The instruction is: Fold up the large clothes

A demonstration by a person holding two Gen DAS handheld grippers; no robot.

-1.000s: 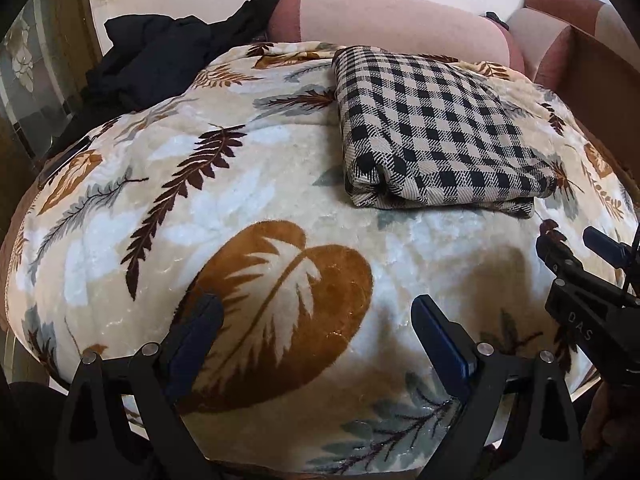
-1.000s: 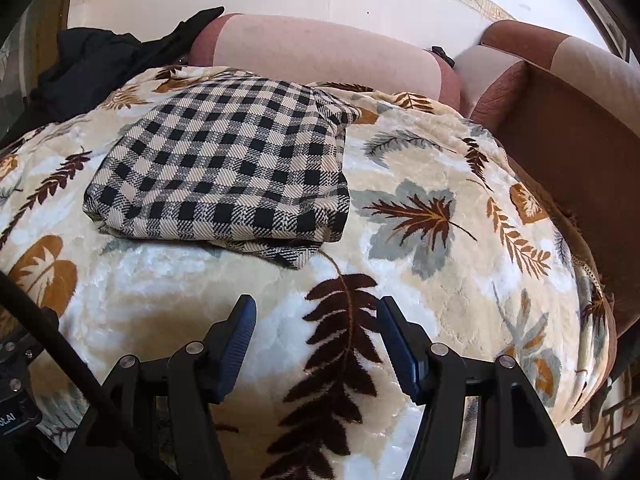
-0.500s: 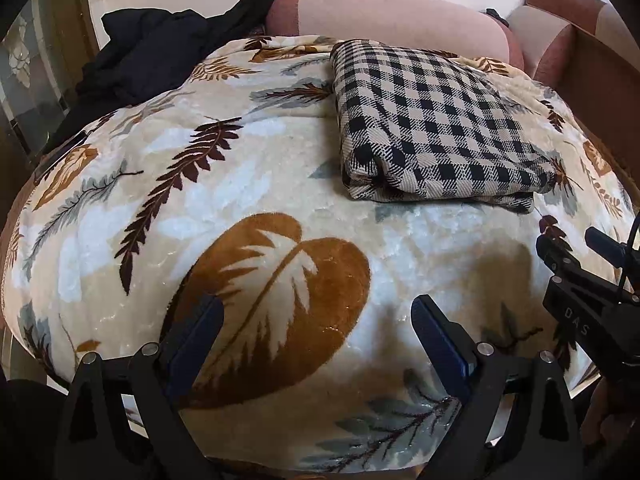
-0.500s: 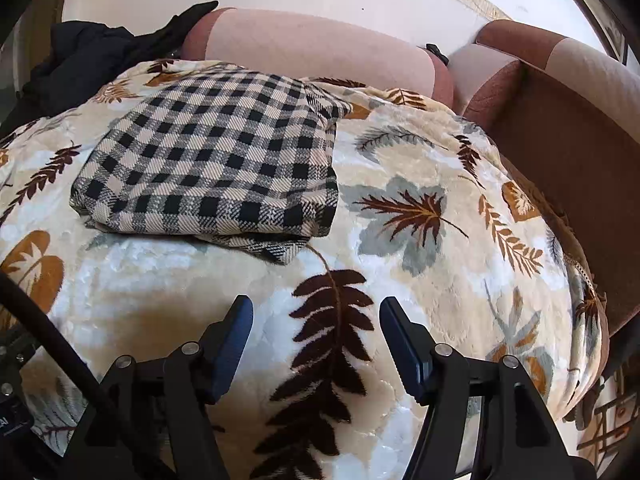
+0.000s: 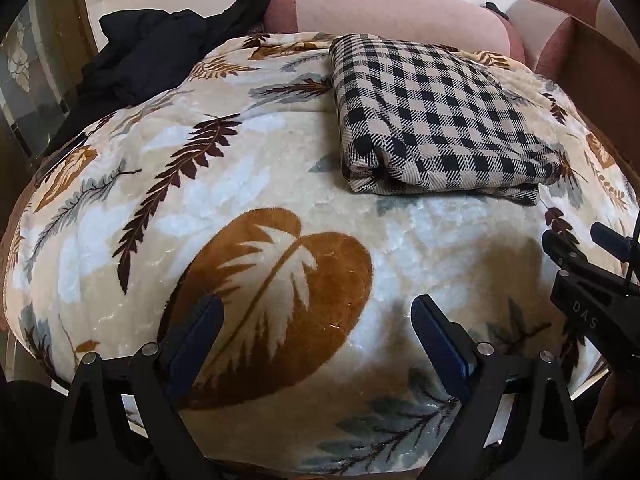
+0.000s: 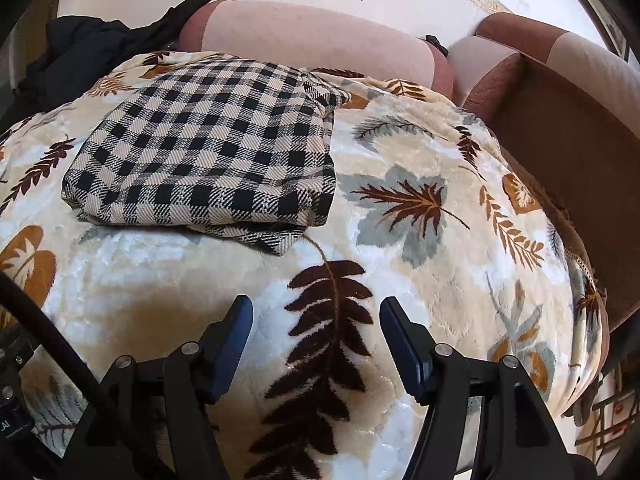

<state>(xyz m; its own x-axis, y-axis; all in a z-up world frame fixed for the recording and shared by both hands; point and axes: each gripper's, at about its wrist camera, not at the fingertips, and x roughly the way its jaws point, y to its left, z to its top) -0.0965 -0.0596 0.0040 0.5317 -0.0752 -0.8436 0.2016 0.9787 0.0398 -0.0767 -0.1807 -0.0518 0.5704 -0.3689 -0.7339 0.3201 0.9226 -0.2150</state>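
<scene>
A black-and-beige checked garment (image 5: 436,116) lies folded in a thick rectangle on the leaf-patterned blanket (image 5: 200,220); it also shows in the right wrist view (image 6: 216,160). My left gripper (image 5: 316,320) is open and empty, hovering above the blanket in front and to the left of the garment. My right gripper (image 6: 316,320) is open and empty, above the blanket in front and slightly right of the garment. The right gripper's body shows at the right edge of the left wrist view (image 5: 592,288).
A pile of black clothes (image 5: 160,56) lies at the far left corner. Pink bolster cushions (image 6: 312,40) line the back, and a brown sofa side (image 6: 568,140) rises on the right. A glass cabinet (image 5: 28,80) stands at the left.
Both grippers have drawn slightly closer to the folded garment and tilted a little; both stay open and empty. The garment has not moved.
</scene>
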